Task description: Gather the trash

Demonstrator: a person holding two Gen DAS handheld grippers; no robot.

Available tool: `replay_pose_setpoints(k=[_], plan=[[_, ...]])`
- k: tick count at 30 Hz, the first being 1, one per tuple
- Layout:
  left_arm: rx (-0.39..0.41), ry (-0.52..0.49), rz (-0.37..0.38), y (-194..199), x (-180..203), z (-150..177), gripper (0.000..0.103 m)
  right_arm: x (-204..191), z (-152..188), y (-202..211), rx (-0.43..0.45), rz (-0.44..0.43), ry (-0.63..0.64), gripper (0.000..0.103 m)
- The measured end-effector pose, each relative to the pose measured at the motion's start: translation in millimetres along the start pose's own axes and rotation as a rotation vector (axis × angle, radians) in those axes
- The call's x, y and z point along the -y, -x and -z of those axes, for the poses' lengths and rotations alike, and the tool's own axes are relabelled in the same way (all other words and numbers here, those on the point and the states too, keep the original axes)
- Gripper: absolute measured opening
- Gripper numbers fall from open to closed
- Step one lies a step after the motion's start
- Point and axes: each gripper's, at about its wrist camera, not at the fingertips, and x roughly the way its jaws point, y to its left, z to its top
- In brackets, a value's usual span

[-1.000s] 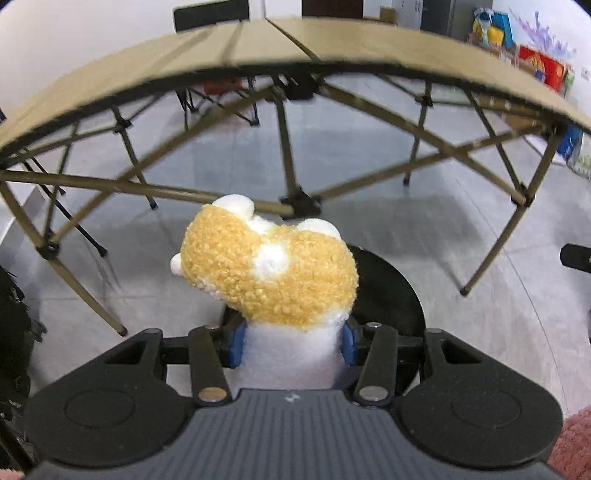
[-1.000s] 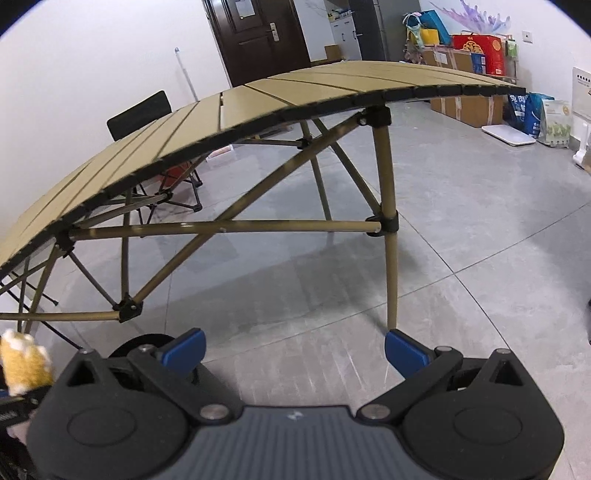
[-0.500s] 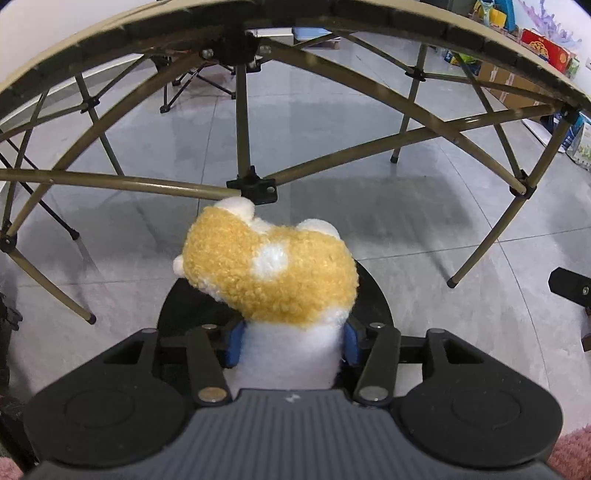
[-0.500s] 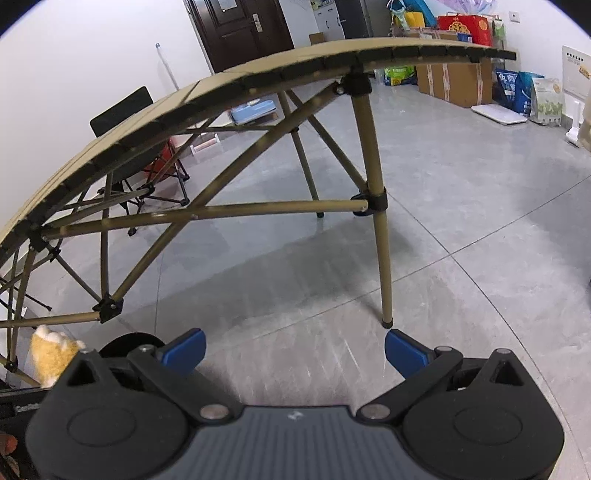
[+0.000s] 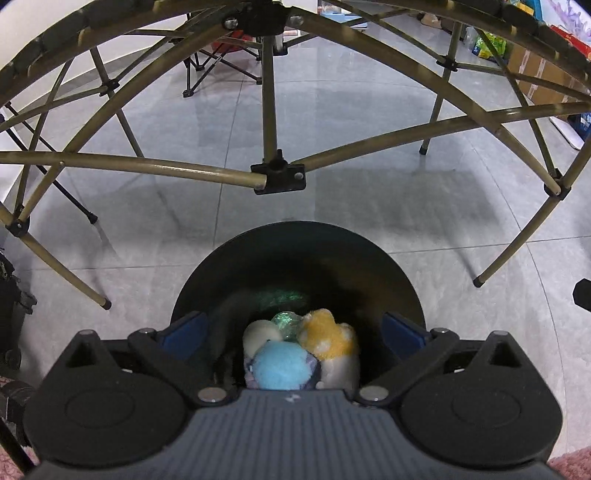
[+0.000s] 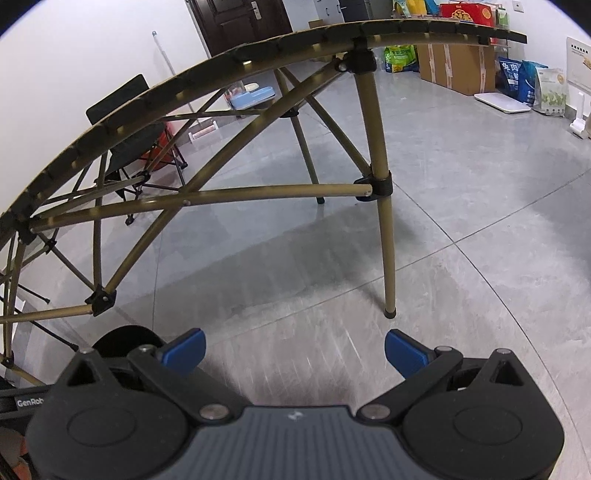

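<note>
My left claw [image 5: 291, 328] has just sprung open to its full spread, and nothing sits between the blue pads now. The yellow plush [image 5: 328, 336], which it was pinching a second ago, lies down in the black bin [image 5: 295, 251] beneath the claw, resting against a blue plush [image 5: 282, 365], a pale one [image 5: 258, 332] and something green and shiny [image 5: 286, 321]. I read that as this piece delivered: the drop is done, and the bin already holds several items. Next I would lift the left claw clear and look for whatever is left to gather, though neither view shows any more trash.

My right claw [image 6: 293, 349] stands wide open over bare floor [image 6: 461, 221], holding nothing. The edge of the bin shows just to its left.

The floor is grey glossy tile, lightly scuffed. A folding bench [image 6: 236, 59] with a slatted top and olive legs and crossbars arches over both views; I am working below its top edge, close to the frame, so a careless lift could catch a crossbar. Farther off in the right view: a dark door [image 6: 236, 18], a folding chair [image 6: 125, 147], cardboard boxes [image 6: 458, 70] and bags [image 6: 528, 81] along the wall.
</note>
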Motion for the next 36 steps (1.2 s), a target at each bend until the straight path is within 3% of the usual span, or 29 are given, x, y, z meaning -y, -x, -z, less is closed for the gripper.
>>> replay_pose_setpoints(k=[8, 17, 28, 36], plan=[[0.028, 0.003, 0.001, 16.4, -7.5, 3.7, 0.103, -10.0, 0.8, 4.2, -0.004, -0.024, 0.038, 0.103], [0.188, 0.010, -0.030, 84.5, -27.5, 23.6, 0.103, -40.8, 12.1, 39.3, 0.030, -0.092, 0.147, 0.103], [0.316, 0.034, -0.021, 189.9, -65.9, 66.3, 0.103, -96.8, 30.3, 133.2, 0.108, -0.174, 0.288, 0.103], [0.337, 0.029, 0.006, 239.0, -81.5, 107.0, 0.103, -129.3, 58.3, 196.7, 0.117, -0.218, 0.408, 0.103]])
